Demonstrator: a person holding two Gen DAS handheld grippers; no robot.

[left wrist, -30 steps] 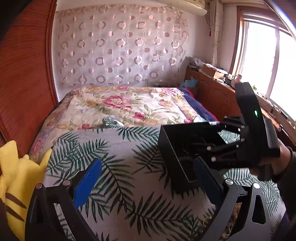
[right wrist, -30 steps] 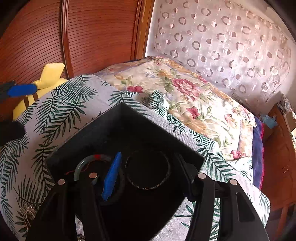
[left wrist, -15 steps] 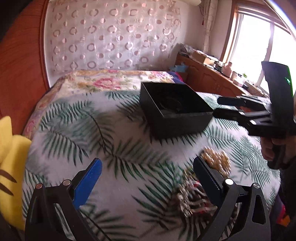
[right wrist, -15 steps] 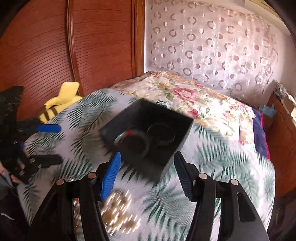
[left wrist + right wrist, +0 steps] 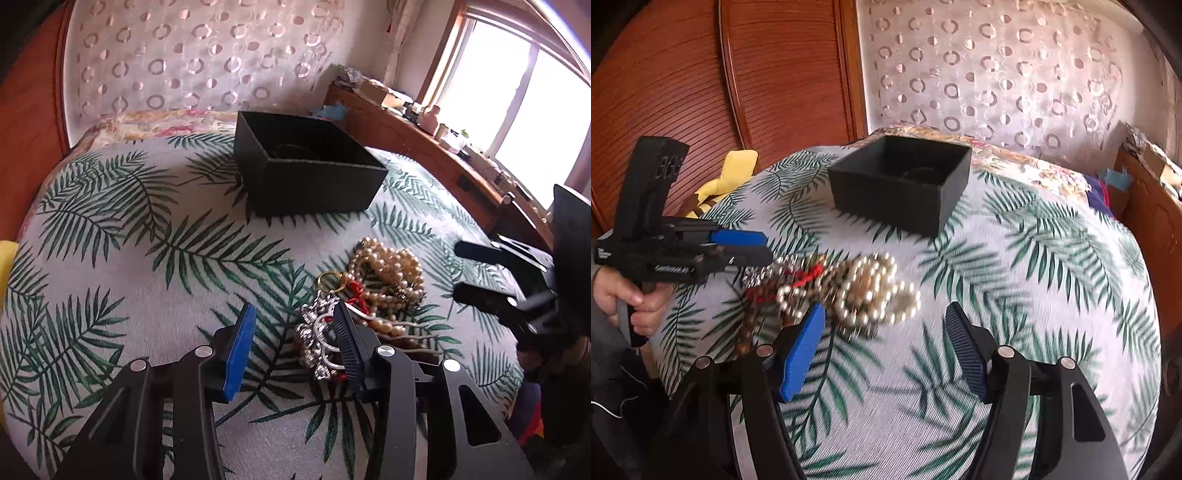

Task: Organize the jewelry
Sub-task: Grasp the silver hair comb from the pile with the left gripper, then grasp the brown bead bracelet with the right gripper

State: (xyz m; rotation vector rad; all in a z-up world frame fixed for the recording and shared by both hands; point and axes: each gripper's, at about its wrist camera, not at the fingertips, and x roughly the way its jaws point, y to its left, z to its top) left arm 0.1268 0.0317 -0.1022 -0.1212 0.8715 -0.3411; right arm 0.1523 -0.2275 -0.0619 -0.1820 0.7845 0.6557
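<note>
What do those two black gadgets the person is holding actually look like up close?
Each is a black plastic pistol-grip tool. The left gripper has jaws with one bright blue pad and one ribbed dark navy pad, on black linkage arms with silver round pins. The right gripper has the same look. Small white lettering marks the left one's body, and a bare hand grips its handle.

Black box point(image 5: 314, 181), green-fronded white cloth point(image 5: 147, 240)

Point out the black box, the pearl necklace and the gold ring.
black box point(image 5: 317, 192): left wrist view, front wall.
pearl necklace point(image 5: 397, 266): left wrist view, bead cluster.
gold ring point(image 5: 331, 279): left wrist view, its band.
</note>
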